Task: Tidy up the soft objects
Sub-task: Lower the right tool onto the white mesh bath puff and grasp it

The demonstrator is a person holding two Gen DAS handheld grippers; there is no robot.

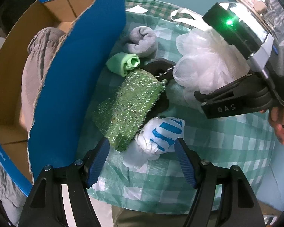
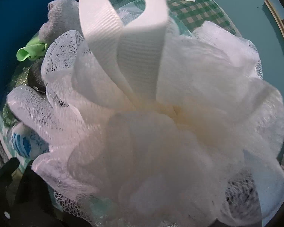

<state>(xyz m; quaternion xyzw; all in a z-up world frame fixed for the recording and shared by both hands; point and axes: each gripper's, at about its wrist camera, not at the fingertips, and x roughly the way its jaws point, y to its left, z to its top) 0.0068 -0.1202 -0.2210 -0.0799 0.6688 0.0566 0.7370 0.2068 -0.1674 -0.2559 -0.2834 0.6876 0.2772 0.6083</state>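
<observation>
The left claw [image 1: 142,160] hangs released over a white plastic bag with blue stripes [image 1: 161,138] near the bench's [image 1: 227,151] near edge. The right claw [image 1: 208,102] presses into the fluffy white mesh bath pouf [image 2: 161,123]; its grip cannot be told. The blue cardboard box wall [image 1: 75,85] crowds the left edge.

A: Any text I can read from here?

B: One bit only. I see "DAS" in pale raised letters on the black plastic finger of the right gripper [image 1: 220,102], left wrist view.

A: The blue-and-brown cardboard box [image 1: 73,71]?

B: Small white print runs along its blue edge at far left, too tiny and warped for me to read.

A: The white crumpled plastic bag with blue stripes [image 1: 161,138]?

B: Blue bars only, no letters I can make out. Right wrist view gives me no text.
</observation>
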